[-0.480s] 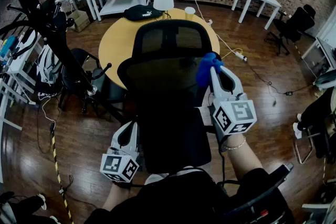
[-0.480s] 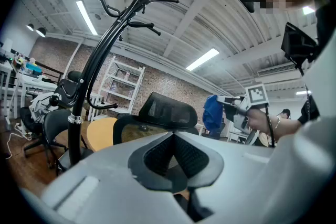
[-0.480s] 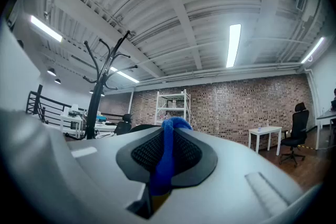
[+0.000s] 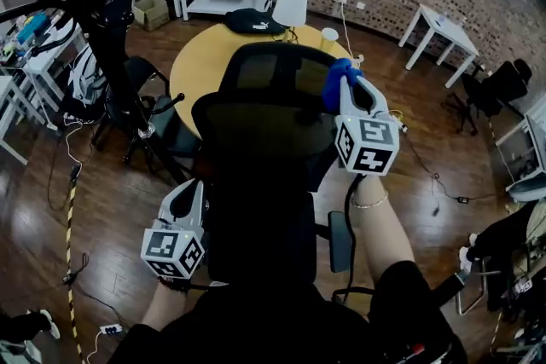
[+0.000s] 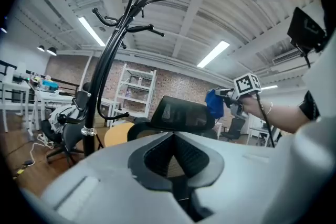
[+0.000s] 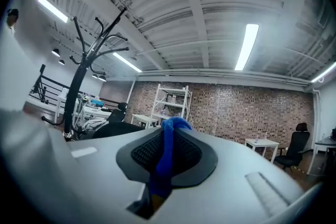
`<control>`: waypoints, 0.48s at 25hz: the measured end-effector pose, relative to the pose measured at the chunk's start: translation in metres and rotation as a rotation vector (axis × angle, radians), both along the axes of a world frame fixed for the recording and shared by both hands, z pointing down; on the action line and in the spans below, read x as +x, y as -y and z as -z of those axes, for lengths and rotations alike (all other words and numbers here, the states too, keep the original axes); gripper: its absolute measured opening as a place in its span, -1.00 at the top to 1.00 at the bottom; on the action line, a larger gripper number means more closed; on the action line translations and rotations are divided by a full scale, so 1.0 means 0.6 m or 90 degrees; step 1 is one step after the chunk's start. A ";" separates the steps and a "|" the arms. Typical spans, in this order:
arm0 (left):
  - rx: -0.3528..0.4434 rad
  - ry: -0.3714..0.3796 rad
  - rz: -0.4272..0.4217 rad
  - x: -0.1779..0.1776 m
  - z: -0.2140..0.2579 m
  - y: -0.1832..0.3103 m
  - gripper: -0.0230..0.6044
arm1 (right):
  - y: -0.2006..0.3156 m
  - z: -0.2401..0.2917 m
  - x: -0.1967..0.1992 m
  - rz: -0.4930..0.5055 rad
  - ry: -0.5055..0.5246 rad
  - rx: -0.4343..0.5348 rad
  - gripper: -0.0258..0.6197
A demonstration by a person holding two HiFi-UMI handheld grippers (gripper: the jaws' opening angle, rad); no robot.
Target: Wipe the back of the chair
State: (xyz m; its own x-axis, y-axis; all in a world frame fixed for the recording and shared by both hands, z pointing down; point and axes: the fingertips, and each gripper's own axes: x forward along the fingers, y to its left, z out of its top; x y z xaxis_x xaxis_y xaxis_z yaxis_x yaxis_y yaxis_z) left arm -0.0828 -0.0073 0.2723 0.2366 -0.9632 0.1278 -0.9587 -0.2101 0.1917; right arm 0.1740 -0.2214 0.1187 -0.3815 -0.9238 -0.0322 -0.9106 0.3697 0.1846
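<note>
Beside headrest (image 4: pixel 273 68), outstretched right tool (image 4: pixel 351 85) with cloth (image 4: pixel 334 95)

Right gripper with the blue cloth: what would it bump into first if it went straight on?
Probably nothing close. The right gripper, shut on the blue cloth, seems to point just past the chair's headrest. Straight ahead stand only the white shelf and brick wall, far off.

The chair back (image 4: pixel 264 119) hides its own seat and much of the round counter (image 4: pixel 194 64). The coat stand (image 4: pixel 109 38) runs off the head view's top edge.
</note>
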 end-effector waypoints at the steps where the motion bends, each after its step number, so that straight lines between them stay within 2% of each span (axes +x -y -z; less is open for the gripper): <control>1: -0.003 0.003 0.015 -0.004 0.000 0.004 0.90 | 0.014 -0.006 0.005 -0.009 0.000 -0.008 0.82; 5: 0.023 0.030 0.012 -0.006 -0.002 0.022 0.90 | 0.068 -0.022 0.005 -0.041 -0.020 -0.042 0.82; 9: 0.072 0.056 -0.040 0.011 -0.004 0.042 0.90 | 0.097 -0.034 -0.016 -0.064 -0.050 -0.061 0.82; 12: 0.092 0.071 -0.080 0.042 0.014 0.092 0.90 | 0.102 -0.041 -0.024 -0.072 -0.051 -0.058 0.82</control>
